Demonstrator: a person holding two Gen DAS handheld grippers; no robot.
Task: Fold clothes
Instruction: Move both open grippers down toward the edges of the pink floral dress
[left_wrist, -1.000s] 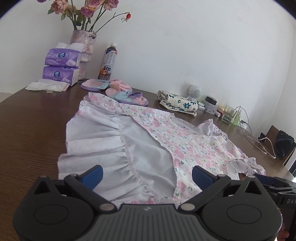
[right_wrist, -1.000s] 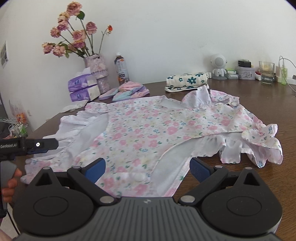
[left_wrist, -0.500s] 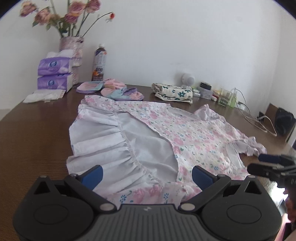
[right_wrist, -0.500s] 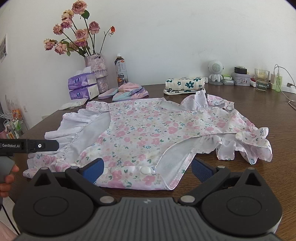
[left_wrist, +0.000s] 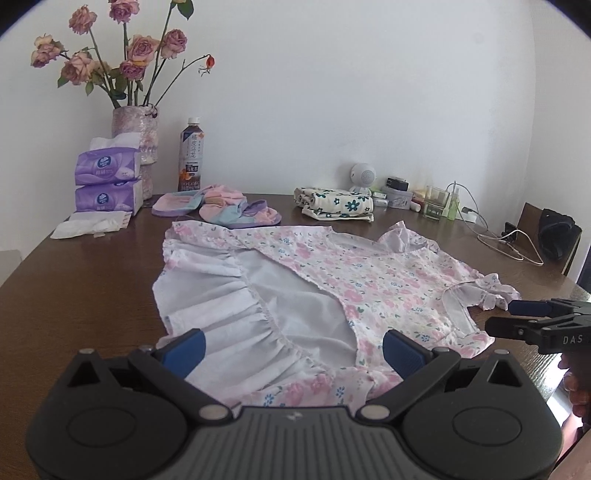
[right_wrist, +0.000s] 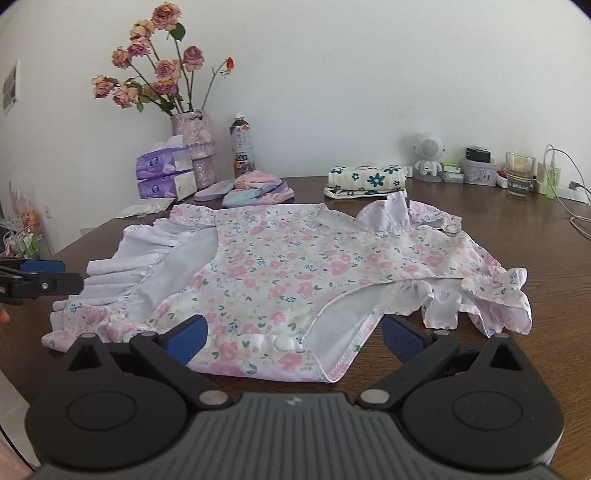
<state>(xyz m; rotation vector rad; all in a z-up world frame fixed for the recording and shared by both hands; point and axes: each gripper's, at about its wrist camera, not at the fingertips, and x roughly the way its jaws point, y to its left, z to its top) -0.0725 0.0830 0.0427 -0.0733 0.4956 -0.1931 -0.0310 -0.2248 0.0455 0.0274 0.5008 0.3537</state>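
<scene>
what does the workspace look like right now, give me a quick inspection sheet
surface: brown wooden table.
job's things: floral romper spread flat, not yet folded.
clutter: vase of roses, tissue packs, drink bottle, small clothes pile, folded floral cloth, glass.
grippers: left tool open, empty; right tool open, empty.
cables: charging cables at the far right.
surroundings: white wall.

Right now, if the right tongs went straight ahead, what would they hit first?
Probably the flowered baby outfit: its near hem with the white snap lies between the open right tongs. Their height above the table is unclear.
</scene>
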